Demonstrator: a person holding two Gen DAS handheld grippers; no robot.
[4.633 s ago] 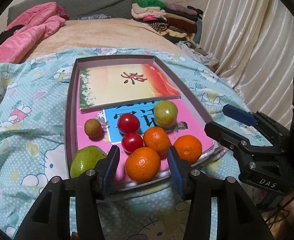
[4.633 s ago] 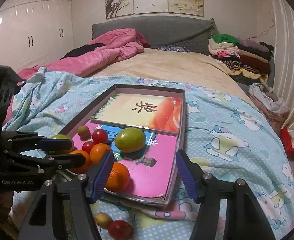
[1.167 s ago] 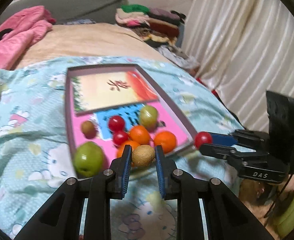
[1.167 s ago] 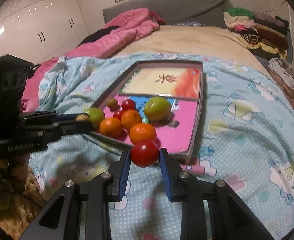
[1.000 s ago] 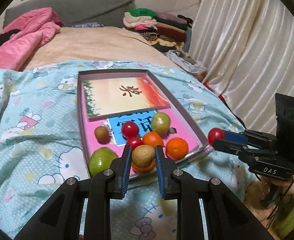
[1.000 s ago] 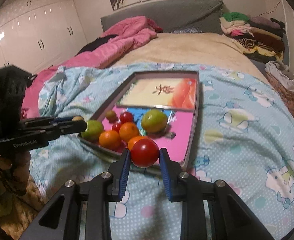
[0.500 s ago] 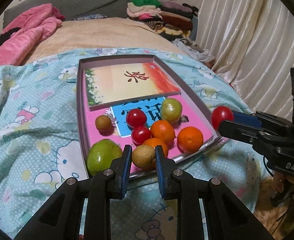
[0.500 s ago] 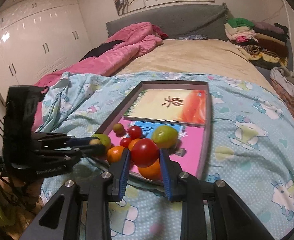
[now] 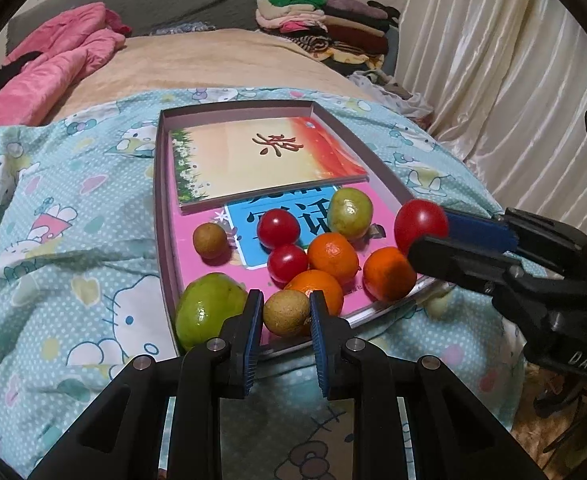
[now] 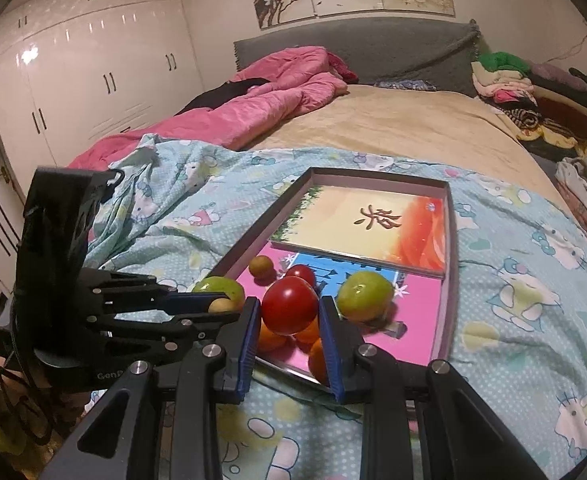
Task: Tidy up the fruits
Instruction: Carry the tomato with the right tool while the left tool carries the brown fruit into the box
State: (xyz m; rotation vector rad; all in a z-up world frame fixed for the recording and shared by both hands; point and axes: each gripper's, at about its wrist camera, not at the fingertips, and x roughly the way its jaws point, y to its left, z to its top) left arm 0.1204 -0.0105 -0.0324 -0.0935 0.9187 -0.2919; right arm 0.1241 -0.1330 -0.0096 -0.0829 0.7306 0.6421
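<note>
A shallow box tray lies on the bed with fruit at its near end: three oranges, two red tomatoes, two green fruits and a small brown fruit. My left gripper is shut on another small brown fruit, held over the tray's near edge. My right gripper is shut on a red tomato, above the tray's near right corner.
A picture book fills the far half of the tray. The tray rests on a light blue cartoon-print quilt. A pink duvet, folded clothes and curtains surround the bed.
Both grippers have kept their fruits and drawn closer to the tray's near end. The left one sank a little; the right one slid sideways over the tray corner.
</note>
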